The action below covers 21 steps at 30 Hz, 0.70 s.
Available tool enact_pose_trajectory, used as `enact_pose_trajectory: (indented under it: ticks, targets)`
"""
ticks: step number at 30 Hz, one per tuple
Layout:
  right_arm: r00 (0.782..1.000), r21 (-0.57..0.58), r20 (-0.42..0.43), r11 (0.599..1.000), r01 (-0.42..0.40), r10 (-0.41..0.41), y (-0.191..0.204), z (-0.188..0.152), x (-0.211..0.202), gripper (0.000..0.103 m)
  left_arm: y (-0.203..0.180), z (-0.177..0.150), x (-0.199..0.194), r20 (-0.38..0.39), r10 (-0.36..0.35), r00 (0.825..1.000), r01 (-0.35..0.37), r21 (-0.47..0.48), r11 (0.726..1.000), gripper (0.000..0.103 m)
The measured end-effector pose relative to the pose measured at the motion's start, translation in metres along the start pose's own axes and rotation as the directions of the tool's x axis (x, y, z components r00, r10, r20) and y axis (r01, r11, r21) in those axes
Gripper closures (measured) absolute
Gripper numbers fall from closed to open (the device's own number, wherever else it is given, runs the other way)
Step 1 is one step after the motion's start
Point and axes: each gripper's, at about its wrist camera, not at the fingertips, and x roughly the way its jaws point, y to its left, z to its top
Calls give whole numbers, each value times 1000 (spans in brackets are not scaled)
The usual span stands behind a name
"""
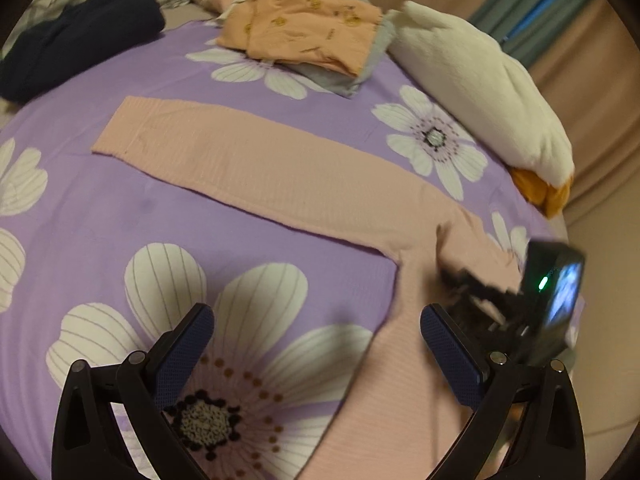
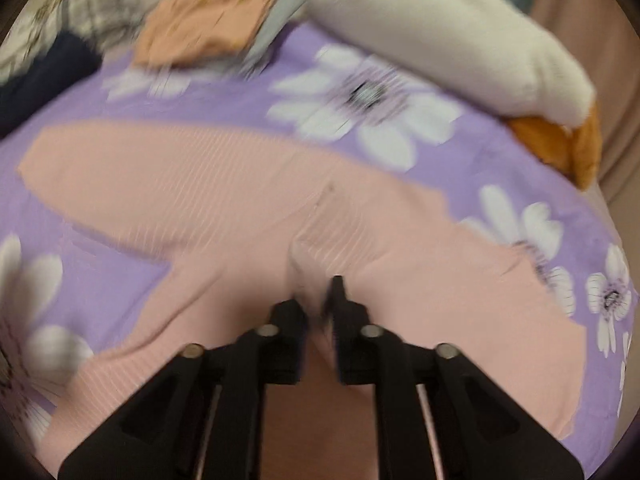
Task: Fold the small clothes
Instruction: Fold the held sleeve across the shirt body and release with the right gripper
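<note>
Left wrist view
- Bed cover (image 1: 120, 208): a purple sheet with big white flowers is lying under everything.
- Pink trousers (image 1: 256, 164): they are lying flat on the bed cover. One leg is stretching away up and to the left. The other part is running down toward the bottom, between the two fingers of the claw and closer to the right one.
- Left claw (image 1: 316, 320): it is hanging wide apart over the bed and holding nothing. Its blue pads (image 1: 184, 356) are not touching the cloth.
- Right claw (image 1: 472, 280): it is showing as a dark blur with a small lit screen at the right edge, sitting on the pink trousers. I cannot tell its fingers from here.
- Folded pile (image 1: 308, 32): orange clothes are lying on top of grey ones at the far side, well apart from the claws.
- Dark garment (image 1: 80, 44): it is lying at the far left.
- White plush toy (image 1: 480, 92): it is lying along the right side, with orange feet.

Right wrist view (blurry)
- Right claw (image 2: 318, 300): its fingers are standing a little apart, with only a thin gap. A raised crease of the pink trousers (image 2: 200, 192) is sitting right at the tips. I cannot tell if they are pinching it.
- Pink trousers: they are spreading out under and around the claw, with one leg going left.
- White plush toy (image 2: 440, 40): it is lying far off at the top right.
</note>
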Motion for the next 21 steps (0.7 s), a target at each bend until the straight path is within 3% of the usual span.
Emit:
enact_pose_trajectory:
  ticks: [1, 2, 5, 6, 9, 11, 13, 15, 18, 21]
  targets:
    - [1000, -11, -17, 1000, -22, 22, 5, -1, 4, 60, 2, 1, 1, 0, 0, 1000, 0, -9, 1000, 1]
    - [999, -12, -12, 999, -31, 31, 10, 1, 3, 59, 4, 3, 3, 1, -2, 1000, 2, -19, 1000, 1]
    - [987, 44, 40, 986, -159, 157, -12, 5, -18, 44, 17, 9, 5, 1, -25, 1000, 25, -71, 997, 1]
    - [968, 100, 73, 964, -247, 241, -34, 5, -31, 39, 23, 11, 5, 6, -46, 999, 47, -95, 994, 1]
    - [914, 237, 196, 888, -395, 355, -83, 1, -55, 35, 39, 16, 3, 35, -104, 994, 108, -161, 981, 1]
    - [903, 313, 232, 852, -421, 361, -105, -3, -57, 39, 51, 22, 2, 60, -137, 989, 146, -205, 968, 1]
    - [913, 357, 226, 843, -402, 340, -118, -4, -48, 67, 60, 26, 2, 79, -160, 984, 174, -234, 957, 1]
    - [928, 364, 186, 855, -369, 321, -112, -2, -32, 76, 70, 31, 1, 102, -196, 975, 217, -261, 941, 1]
    - [927, 346, 168, 860, -375, 336, -88, 5, -8, 82, 91, 41, 3, 141, -262, 955, 294, -323, 900, 1]
    - [927, 308, 155, 875, -373, 341, -58, 12, 13, 82, 117, 48, 11, 174, -357, 918, 397, -407, 823, 1]
